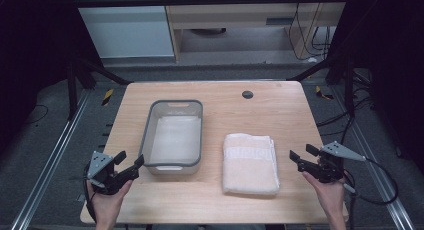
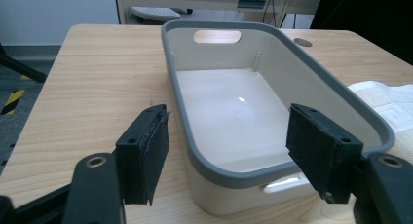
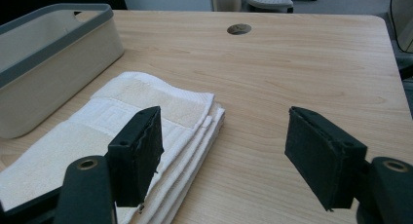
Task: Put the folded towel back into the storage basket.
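The folded towel lies flat on the bench, in the near right part of the surface, with its long side running from near to far. It is cream-white, folded into several layers (the stacked edges show in the right gripper view), and carries a woven band pattern across its far end. Nothing touches it.

Just to the left of the towel stands the tub, a rectangular cream container with a grey rim and a handle cut-out in the far wall. It sits upright, a narrow strip of bare bench separating it from the towel.

The right tongs are held just off the right edge of the towel, near the right edge of the bench, jaws spread wide and holding nothing. The left tongs sit at the near left corner of the tub, jaws likewise spread apart and holding nothing; in the left gripper view the near end of the tub lies between them without contact.

A round dark grommet sits in the bench at the far side.
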`<state>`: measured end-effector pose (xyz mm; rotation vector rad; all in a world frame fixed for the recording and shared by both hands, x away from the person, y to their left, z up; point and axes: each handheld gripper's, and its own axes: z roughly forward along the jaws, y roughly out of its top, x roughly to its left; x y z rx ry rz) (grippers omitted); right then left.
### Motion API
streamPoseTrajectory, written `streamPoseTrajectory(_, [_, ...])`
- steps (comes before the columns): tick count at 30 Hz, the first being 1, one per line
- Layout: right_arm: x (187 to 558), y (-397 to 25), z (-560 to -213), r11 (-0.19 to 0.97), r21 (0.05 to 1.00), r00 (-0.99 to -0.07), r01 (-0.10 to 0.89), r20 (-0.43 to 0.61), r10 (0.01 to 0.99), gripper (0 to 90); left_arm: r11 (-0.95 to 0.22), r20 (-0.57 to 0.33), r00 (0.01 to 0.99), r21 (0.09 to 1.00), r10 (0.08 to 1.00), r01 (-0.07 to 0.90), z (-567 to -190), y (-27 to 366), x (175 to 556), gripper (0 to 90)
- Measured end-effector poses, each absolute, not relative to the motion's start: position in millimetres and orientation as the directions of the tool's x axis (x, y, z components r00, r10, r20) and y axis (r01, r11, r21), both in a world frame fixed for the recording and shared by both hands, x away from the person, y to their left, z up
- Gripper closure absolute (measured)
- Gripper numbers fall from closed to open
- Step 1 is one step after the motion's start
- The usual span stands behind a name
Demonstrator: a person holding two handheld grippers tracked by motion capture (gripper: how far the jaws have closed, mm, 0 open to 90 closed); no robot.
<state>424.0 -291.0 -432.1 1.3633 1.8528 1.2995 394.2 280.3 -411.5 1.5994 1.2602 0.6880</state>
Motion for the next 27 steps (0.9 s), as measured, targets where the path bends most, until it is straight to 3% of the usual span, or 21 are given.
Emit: streamPoseTrajectory(27, [437.0, -281.7, -420.9, 0.056, 0.887, -0.425, 0.458, 0.163, 0.89, 30.2, -0.08, -0.113, 0.439, 0.914, 0.891, 0.398, -397.0, 219.8, 395.2, 30.9])
